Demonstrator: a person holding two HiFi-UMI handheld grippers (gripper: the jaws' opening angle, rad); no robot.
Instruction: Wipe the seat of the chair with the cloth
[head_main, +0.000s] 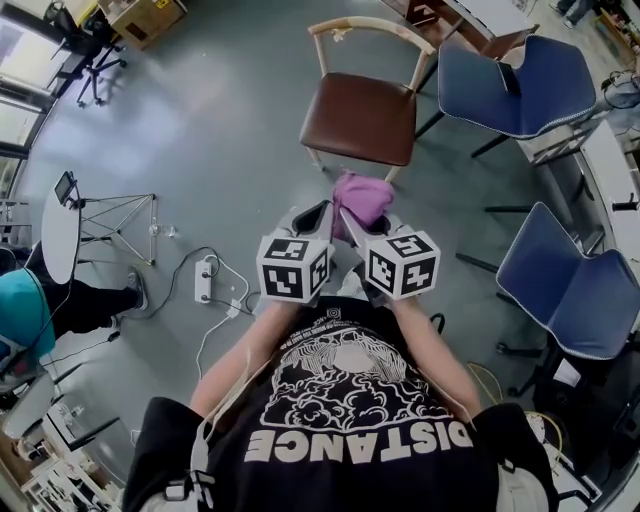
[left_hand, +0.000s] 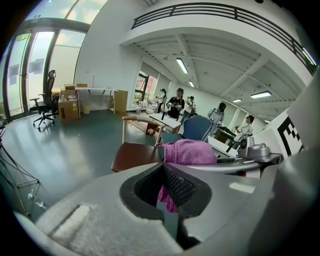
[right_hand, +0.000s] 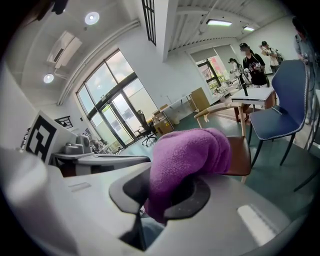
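Observation:
A wooden chair with a brown seat (head_main: 360, 118) stands on the floor just ahead of me, also visible in the left gripper view (left_hand: 134, 154) and the right gripper view (right_hand: 242, 156). Short of the seat, in the air, a bunched purple cloth (head_main: 361, 198) sits at the tips of both grippers. My right gripper (head_main: 352, 220) (right_hand: 162, 207) is shut on the cloth (right_hand: 189, 156), which bulges over its jaws. My left gripper (head_main: 318, 214) (left_hand: 167, 199) is pressed alongside, jaws nearly together, with a strip of the cloth (left_hand: 188, 151) between its pads.
Two blue chairs (head_main: 520, 85) (head_main: 575, 280) stand to the right of the brown one. A white power strip with cables (head_main: 207, 280) lies on the floor at the left, beside a wire stand (head_main: 115, 225). Several people stand by desks in the background.

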